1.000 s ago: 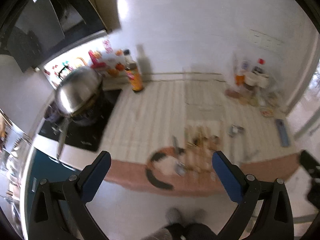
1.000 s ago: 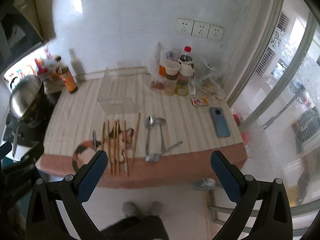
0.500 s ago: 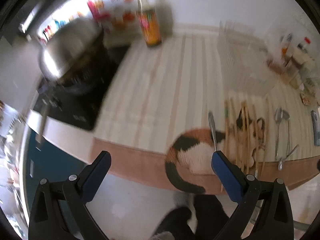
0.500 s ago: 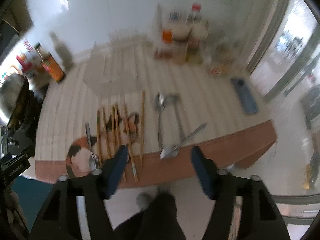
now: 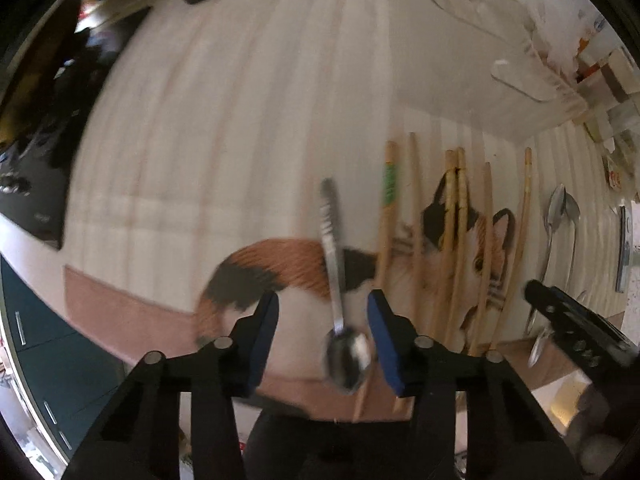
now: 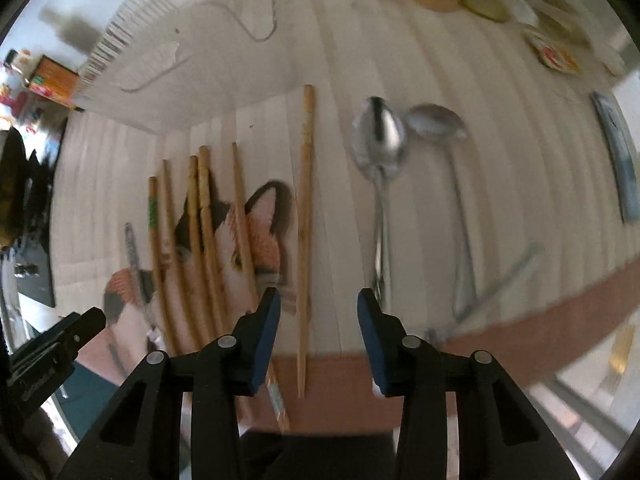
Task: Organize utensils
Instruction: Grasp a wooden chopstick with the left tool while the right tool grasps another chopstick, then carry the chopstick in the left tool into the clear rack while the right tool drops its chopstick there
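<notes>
Both grippers gape — left gripper [image 5: 323,342] seemingly straddling the small spoon [image 5: 347,354], untouched.

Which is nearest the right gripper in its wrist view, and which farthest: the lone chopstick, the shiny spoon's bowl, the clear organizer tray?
From the right gripper:
1. Lone chopstick, just ahead, its near end passing between the fingers.
2. Shiny spoon's bowl, farther ahead, slightly right.
3. Clear organizer tray, farthest, at the back left of the counter.
</notes>
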`<state>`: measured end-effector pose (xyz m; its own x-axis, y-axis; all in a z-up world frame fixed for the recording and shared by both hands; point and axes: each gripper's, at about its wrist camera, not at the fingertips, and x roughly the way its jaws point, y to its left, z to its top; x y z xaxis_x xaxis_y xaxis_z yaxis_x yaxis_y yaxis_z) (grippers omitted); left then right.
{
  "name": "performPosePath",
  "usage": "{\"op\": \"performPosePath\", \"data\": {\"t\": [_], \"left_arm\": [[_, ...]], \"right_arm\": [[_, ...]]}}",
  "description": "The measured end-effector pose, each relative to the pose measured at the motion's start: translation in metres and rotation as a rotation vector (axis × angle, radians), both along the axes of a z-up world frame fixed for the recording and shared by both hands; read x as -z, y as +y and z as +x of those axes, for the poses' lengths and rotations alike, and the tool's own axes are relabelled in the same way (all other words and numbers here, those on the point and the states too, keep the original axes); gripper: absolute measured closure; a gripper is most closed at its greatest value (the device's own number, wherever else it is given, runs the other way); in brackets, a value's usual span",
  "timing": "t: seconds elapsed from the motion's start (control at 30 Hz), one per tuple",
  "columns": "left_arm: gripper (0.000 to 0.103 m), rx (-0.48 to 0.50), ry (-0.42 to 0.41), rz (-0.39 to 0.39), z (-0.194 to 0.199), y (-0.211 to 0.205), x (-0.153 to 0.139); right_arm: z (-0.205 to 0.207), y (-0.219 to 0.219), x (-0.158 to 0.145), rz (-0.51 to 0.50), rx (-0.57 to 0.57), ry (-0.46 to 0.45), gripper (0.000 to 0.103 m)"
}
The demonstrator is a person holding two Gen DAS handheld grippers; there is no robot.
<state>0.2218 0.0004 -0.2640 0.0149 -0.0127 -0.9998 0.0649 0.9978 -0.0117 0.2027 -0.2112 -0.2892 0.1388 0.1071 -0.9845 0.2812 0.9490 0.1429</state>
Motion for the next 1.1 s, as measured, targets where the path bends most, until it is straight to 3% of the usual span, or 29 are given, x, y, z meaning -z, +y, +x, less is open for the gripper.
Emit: {"op": "performPosePath", "data": {"t": [0.1,0.17,0.23,0.3,0.33,0.53,0.77,0.93,1.1], "left_arm": [[0.061,0.025,0.035,0.001,0.014,-0.022,0.016],[0.065,0.038,0.056,0.021,0.020,-0.033,0.028],[0.077,0.039,0.072,0.034,0.025,-0.039,0.039],[0.087,0.035,0.073,0.043,0.027,-0.043,0.044],[0.098,0.029,0.056,0.040,0.028,-0.044,0.042],[0.099,0.052,0.042,0.082,0.025,-0.043,0.045],[0.098,0.091,0.040,0.063,0.018,-0.027,0.040],[0.097,0.130,0.038,0.069,0.019,-0.030,0.040],[0.098,0.121,0.029,0.060,0.025,-0.036,0.044]], "right_arm": [[0.014,0.004,0.015,-0.021,-0.041,0.010,0.062],[0.019,0.011,0.018,-0.068,-0.085,-0.001,0.075],[0.022,0.018,0.021,-0.100,-0.133,0.007,0.079],[0.022,0.022,0.023,-0.149,-0.157,0.018,0.091],[0.022,0.024,0.025,-0.155,-0.162,0.018,0.095],[0.009,0.009,0.030,-0.128,-0.175,0.071,0.096],[-0.018,-0.002,0.038,-0.120,-0.155,0.095,0.096],[-0.011,-0.011,0.045,-0.135,-0.117,0.125,0.095],[0.011,0.007,0.039,-0.163,-0.106,0.130,0.094]]}}
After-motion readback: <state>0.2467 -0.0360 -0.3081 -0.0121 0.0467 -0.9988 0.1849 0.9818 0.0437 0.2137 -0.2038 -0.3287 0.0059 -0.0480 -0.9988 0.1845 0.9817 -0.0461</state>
